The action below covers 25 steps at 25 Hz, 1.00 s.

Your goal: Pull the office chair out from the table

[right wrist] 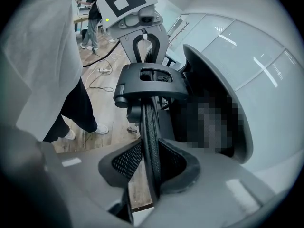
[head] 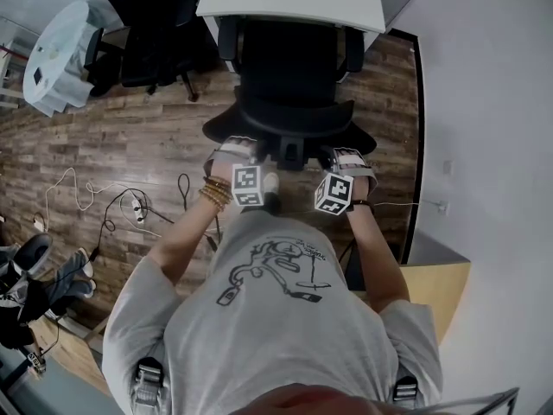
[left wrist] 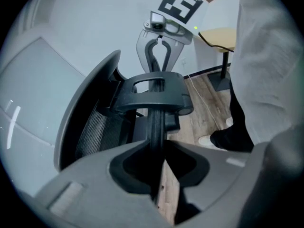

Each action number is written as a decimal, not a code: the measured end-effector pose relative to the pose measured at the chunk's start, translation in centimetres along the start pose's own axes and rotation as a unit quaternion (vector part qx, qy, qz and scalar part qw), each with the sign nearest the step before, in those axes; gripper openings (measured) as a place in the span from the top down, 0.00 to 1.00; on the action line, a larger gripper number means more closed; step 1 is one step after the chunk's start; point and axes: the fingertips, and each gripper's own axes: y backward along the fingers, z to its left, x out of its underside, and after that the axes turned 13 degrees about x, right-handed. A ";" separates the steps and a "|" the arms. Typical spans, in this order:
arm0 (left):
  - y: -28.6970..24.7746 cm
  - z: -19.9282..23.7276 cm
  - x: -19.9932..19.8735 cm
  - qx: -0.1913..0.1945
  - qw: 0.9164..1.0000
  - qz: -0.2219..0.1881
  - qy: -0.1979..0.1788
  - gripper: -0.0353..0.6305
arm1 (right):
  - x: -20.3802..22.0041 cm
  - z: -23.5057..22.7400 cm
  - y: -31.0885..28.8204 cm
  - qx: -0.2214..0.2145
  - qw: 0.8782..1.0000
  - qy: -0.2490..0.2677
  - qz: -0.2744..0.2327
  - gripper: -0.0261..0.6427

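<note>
Now: two-handed pull, grip set

Jaws of the left gripper (left wrist: pixel 156 161) are closed onto the thin black mesh rim (left wrist: pixel 155 127), pinching it edge-on. Jaws of the right gripper (right wrist: pixel 153 172) are closed on the same rim, on the far side of the black plastic centre bracket (right wrist: pixel 142 90). That rim tops the black mesh office chair (head: pixel 289 76), which stands with its seat partly under the white table (head: pixel 294 3), back toward the person.

Judgement: draw straight back with both hands matched so the chair rolls without yawing. Keep the squeeze firm, since so thin a rim could slip if one side leads.

Pose: left forearm (head: pixel 181 236) and right forearm (head: pixel 376 258) reach forward side by side. Both grippers pitch steeply down, marker cubes (head: pixel 247 185) uppermost.
</note>
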 end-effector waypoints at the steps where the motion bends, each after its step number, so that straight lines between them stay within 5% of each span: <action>1: 0.1 -0.4 -0.1 0.000 1.000 0.001 0.001 0.80 | 0.0 0.4 0.3 0.000 1.000 0.001 0.000 0.80; 25: 2.8 -14.3 -6.2 0.002 1.000 -0.005 0.005 0.81 | 2.7 10.5 11.5 0.003 1.000 0.007 -0.001 0.80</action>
